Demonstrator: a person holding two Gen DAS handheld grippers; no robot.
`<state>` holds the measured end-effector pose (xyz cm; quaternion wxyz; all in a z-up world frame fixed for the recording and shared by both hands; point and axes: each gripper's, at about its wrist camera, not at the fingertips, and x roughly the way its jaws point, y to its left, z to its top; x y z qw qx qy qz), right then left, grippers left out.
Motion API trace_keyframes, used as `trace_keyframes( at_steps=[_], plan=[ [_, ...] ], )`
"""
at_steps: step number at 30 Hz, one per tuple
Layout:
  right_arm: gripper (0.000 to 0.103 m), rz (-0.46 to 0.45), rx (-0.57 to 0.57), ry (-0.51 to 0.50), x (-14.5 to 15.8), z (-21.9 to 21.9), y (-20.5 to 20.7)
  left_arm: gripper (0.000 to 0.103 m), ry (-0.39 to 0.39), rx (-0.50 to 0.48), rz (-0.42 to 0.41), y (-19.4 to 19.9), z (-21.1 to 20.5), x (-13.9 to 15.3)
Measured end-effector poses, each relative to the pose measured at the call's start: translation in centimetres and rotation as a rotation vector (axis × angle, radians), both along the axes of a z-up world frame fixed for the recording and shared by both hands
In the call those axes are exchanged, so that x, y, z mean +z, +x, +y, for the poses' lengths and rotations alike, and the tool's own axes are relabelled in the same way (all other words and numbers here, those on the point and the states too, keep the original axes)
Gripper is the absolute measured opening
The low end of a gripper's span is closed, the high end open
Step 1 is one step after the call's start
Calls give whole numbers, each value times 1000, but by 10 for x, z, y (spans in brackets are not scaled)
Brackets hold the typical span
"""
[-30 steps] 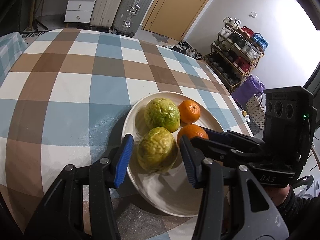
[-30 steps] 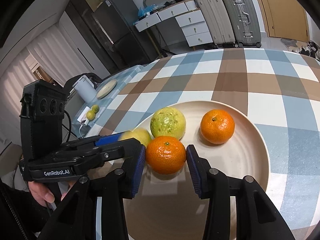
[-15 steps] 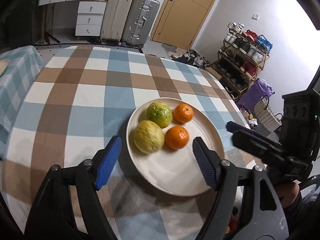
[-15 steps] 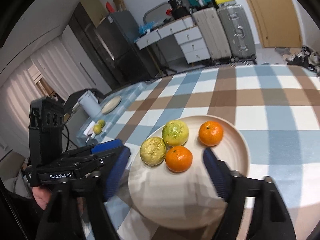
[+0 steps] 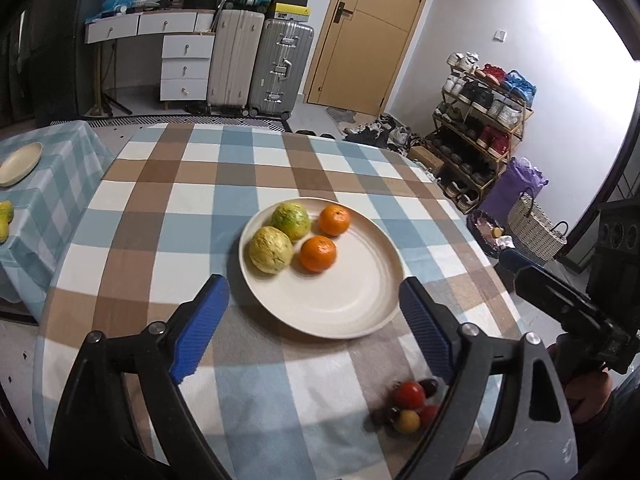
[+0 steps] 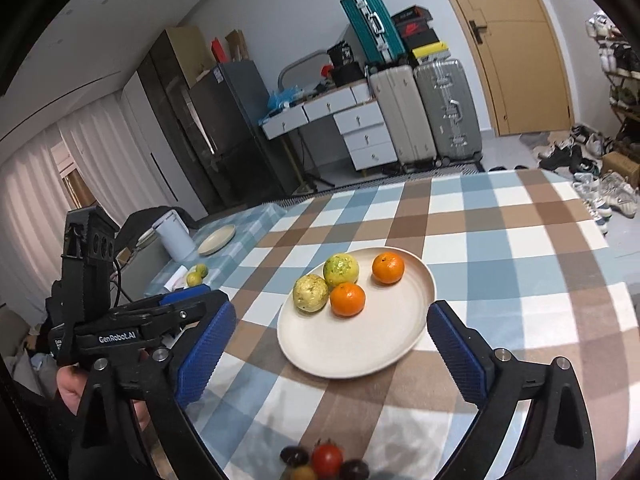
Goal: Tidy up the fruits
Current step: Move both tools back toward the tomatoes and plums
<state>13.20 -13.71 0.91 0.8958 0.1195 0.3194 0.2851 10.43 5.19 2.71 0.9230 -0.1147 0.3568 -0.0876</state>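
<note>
A cream plate [image 5: 348, 300] [image 6: 360, 344] on the checked tablecloth holds two yellow-green fruits [image 5: 271, 255] [image 6: 310, 293] and two oranges [image 5: 318, 253] [image 6: 347, 299]. A small cluster of cherry tomatoes [image 5: 408, 404] [image 6: 326, 460] lies on the cloth near the table's front edge. My left gripper [image 5: 312, 328] is open and empty, held above the plate's near rim. My right gripper [image 6: 332, 352] is open and empty, also back from the plate. The right gripper's body shows at the right edge of the left wrist view [image 5: 568, 312]; the left gripper shows at the left of the right wrist view [image 6: 132, 320].
A side table at the left carries a second cream plate [image 5: 18, 163] [image 6: 217, 240], small yellow-green fruits [image 6: 197, 274] and a white kettle [image 6: 173, 236]. Suitcases [image 5: 256, 68], drawers and a door stand behind; a shoe rack [image 5: 480, 120] and a wicker basket [image 5: 536, 228] stand at the right.
Both grippers opened wide, let go of the fruits and pulled back and up from the plate. The cherry tomatoes near the front edge have come into view.
</note>
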Motion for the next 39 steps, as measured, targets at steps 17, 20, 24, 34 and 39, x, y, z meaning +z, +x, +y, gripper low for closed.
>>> trace_keyframes(
  at_steps=[17,20,24,34,39],
  plan=[
    [103,-69,-10,-27,8,-15,-97,102,40,-32,-90,-92,-39,9],
    [103,-64,3,-32,2,-14,-112,102,31,-36,-73,-97,-38,-2],
    [103,-61,11,-71,-8,-11,-131,102,20,-42,-48,-105,-40,-16],
    [103,38,32,-96,-57,-8,-158,102,-7,-39,18,-112,-40,-55],
    [102,77,51,-97,-75,-3,-162,102,-19,-38,47,-112,-37,-67]
  ],
)
